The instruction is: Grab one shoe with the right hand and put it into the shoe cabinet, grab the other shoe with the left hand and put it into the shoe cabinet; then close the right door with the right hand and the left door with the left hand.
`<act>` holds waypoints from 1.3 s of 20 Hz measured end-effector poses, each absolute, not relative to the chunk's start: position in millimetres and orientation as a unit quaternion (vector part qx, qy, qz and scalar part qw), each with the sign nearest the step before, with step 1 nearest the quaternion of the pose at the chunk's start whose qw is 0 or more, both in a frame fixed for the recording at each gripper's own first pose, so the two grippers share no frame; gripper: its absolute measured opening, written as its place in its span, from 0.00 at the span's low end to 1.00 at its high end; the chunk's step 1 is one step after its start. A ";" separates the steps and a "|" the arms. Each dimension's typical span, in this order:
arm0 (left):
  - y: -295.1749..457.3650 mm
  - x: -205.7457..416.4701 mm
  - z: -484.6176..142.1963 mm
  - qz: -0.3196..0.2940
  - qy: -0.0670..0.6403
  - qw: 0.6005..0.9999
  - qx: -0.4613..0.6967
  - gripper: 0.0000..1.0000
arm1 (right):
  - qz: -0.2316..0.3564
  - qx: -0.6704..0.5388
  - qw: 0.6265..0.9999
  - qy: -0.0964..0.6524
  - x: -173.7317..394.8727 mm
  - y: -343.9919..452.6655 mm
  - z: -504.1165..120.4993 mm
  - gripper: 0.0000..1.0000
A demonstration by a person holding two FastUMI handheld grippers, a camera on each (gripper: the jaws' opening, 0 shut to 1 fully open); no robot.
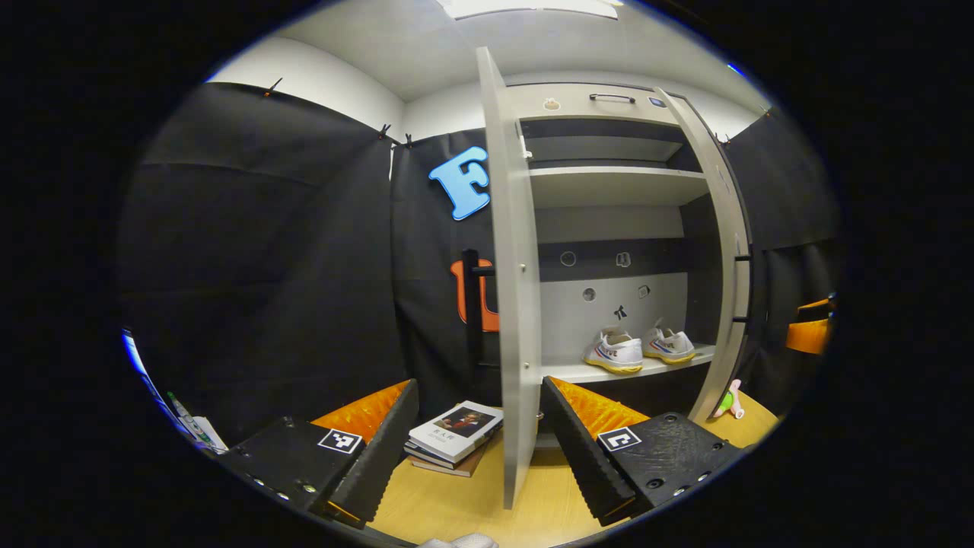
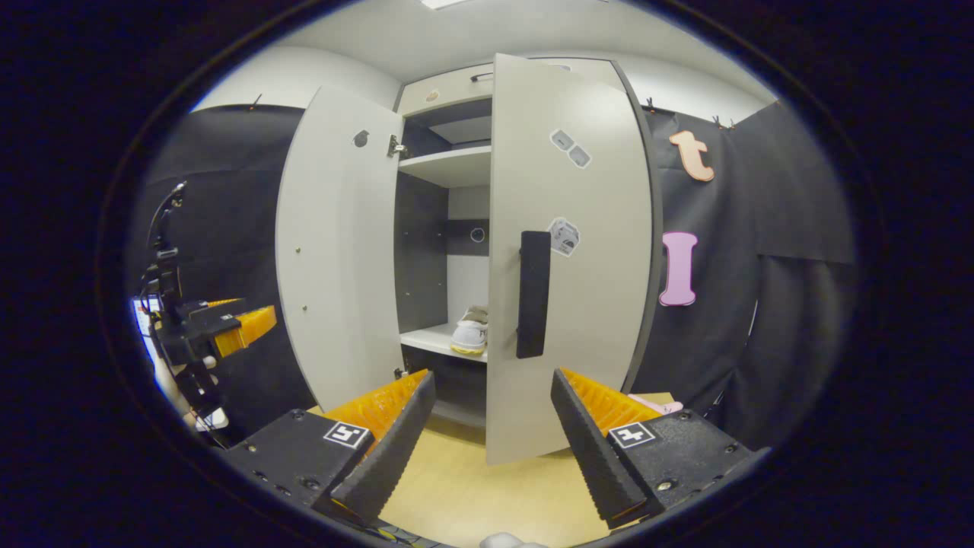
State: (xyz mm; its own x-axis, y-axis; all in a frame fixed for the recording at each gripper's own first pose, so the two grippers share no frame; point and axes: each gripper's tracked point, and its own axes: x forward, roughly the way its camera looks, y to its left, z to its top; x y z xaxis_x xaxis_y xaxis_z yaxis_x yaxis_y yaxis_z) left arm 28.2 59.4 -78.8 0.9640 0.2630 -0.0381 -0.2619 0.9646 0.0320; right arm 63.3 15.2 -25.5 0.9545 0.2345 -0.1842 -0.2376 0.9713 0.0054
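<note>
Both shoes [image 1: 638, 348] sit on the cabinet shelf [image 1: 609, 371]; the right gripper [image 2: 487, 434], jaws spread and empty, faces the half-closed right door [image 2: 571, 259], its upright handle [image 2: 533, 294] just ahead.

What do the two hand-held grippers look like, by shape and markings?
Each hand-held gripper, left and right, has two wedge-shaped fingers with ribbed inner faces. Each finger sits on a flat block with screws and a small square black-and-white marker.
</note>
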 end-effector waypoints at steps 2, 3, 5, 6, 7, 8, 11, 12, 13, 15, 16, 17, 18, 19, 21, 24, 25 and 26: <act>87.3 35.0 -75.7 0.145 0.013 0.989 0.019 0.96 | 0.112 -0.005 0.989 0.095 54.9 18.9 -27.9 1.00; 103.9 42.1 -74.6 0.153 0.013 0.988 0.021 0.97 | 0.106 -0.005 0.990 0.096 51.2 19.8 -28.3 0.99; 126.6 54.2 -72.1 0.160 0.008 0.987 0.023 0.96 | 0.094 -0.005 0.991 0.098 43.1 21.1 -29.0 0.99; 135.5 59.8 -71.5 0.161 0.008 0.987 0.022 0.97 | 0.089 -0.005 0.991 0.099 39.5 22.6 -30.2 1.00; 142.5 66.7 -69.6 0.162 0.004 0.987 0.022 0.96 | 0.082 -0.006 0.992 0.101 36.3 22.1 -30.8 1.00; 144.9 73.6 -71.7 0.159 0.006 0.987 0.018 0.97 | 0.076 -0.006 0.992 0.102 33.3 22.5 -32.2 0.99; 143.8 91.6 -69.9 0.143 0.002 0.990 0.016 0.96 | 0.060 -0.005 0.992 0.109 24.5 22.9 -35.9 1.00; 142.0 96.3 -68.2 0.136 -0.001 0.991 0.017 0.96 | 0.055 -0.005 0.992 0.110 21.9 22.4 -35.4 0.99; 139.2 98.4 -65.3 0.130 -0.004 0.991 0.017 0.96 | 0.050 -0.007 0.993 0.111 19.5 21.6 -35.3 0.99; 140.1 101.5 -63.5 0.130 -0.013 0.991 0.022 0.93 | 0.041 -0.005 0.993 0.112 15.9 21.0 -35.5 0.99; 137.8 101.3 -64.3 0.126 -0.012 0.992 0.016 0.93 | 0.037 -0.003 0.993 0.113 13.7 20.0 -36.1 0.99; 133.3 102.5 -65.6 0.119 -0.012 0.993 0.012 0.93 | 0.035 0.000 0.993 0.113 11.1 19.9 -35.5 1.00; 130.3 102.7 -66.3 0.117 -0.012 0.993 0.014 0.92 | 0.033 0.001 0.993 0.115 9.2 19.6 -36.4 0.99; 130.3 101.3 -64.3 0.116 -0.014 0.993 0.018 0.91 | 0.033 0.001 0.993 0.115 7.1 19.8 -36.0 0.99; 120.0 101.4 -64.8 0.108 -0.015 0.994 0.017 0.90 | 0.029 -0.002 0.993 0.112 3.2 17.0 -34.5 0.99; 102.2 101.0 -61.9 0.095 -0.018 0.995 0.018 0.87 | 0.024 0.002 0.994 0.108 0.8 12.3 -33.5 1.00; 92.7 100.6 -61.2 0.087 -0.019 0.996 0.015 0.87 | 0.023 0.005 0.994 0.108 0.5 9.8 -34.4 1.00; 82.0 101.5 -61.6 0.076 -0.019 0.997 0.015 0.87 | 0.023 0.005 0.994 0.110 0.8 7.4 -35.3 1.00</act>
